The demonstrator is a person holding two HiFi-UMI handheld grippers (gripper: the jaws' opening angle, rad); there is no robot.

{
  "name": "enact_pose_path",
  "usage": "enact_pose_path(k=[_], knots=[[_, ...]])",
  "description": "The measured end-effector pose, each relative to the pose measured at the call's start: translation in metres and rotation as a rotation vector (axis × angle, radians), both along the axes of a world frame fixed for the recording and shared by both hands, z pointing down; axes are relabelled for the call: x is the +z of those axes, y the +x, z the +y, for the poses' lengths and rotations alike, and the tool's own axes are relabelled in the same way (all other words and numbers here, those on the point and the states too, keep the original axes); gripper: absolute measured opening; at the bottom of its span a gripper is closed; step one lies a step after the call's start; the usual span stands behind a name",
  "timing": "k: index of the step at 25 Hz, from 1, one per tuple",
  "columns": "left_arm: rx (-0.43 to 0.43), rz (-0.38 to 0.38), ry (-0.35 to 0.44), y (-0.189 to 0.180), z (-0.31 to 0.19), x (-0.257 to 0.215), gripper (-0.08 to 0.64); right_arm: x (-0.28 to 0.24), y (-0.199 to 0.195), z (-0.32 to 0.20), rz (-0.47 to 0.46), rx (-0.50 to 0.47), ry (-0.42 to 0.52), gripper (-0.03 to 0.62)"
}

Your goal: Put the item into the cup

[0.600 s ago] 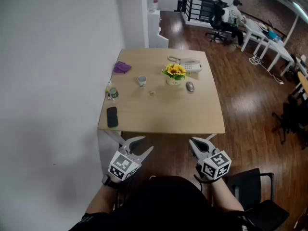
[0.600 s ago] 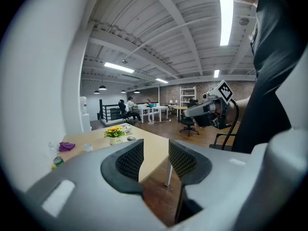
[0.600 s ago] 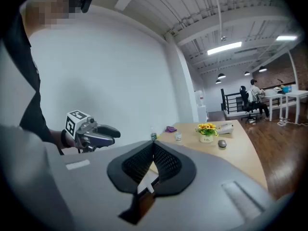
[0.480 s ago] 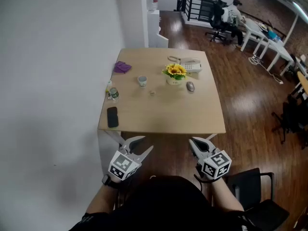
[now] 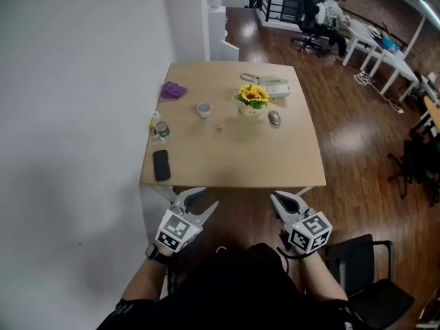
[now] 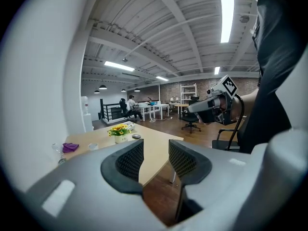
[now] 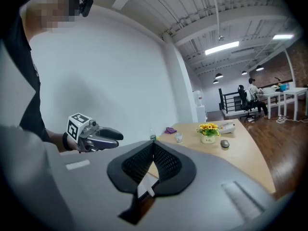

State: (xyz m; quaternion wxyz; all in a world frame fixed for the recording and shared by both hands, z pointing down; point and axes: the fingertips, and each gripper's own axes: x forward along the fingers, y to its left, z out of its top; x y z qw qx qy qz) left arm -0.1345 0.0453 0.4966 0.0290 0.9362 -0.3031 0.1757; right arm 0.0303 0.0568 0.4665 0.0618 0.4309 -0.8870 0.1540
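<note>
A small white cup stands on the wooden table, left of its middle. A tiny pale item lies just to the cup's near right. Both grippers hang in front of the table's near edge, well short of the cup. My left gripper is open, with nothing between its pads. My right gripper is shut, tips touching and empty. The cup also shows small in the left gripper view and the right gripper view.
On the table stand a pot of yellow flowers, a desk telephone, a mouse, a purple cloth, a small bottle and a black phone. A white wall runs along the left. An office chair stands at right.
The head view has shifted a little, so the table looks slightly larger. Both grippers stay in front of the table edge with their jaws as before.
</note>
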Motion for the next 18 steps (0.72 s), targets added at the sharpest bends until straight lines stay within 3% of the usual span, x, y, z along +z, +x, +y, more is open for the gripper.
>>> enact_pose_path(k=[8,18], knots=[[-0.041,0.009,-0.014,0.014,-0.056,0.012,0.156,0.011,0.008,-0.054,0.051,-0.037,0.003,0.009],[-0.166,-0.098,-0.059,0.053,-0.177,0.045,0.156,0.03,0.031,-0.167,0.054,-0.193,0.032,0.012]])
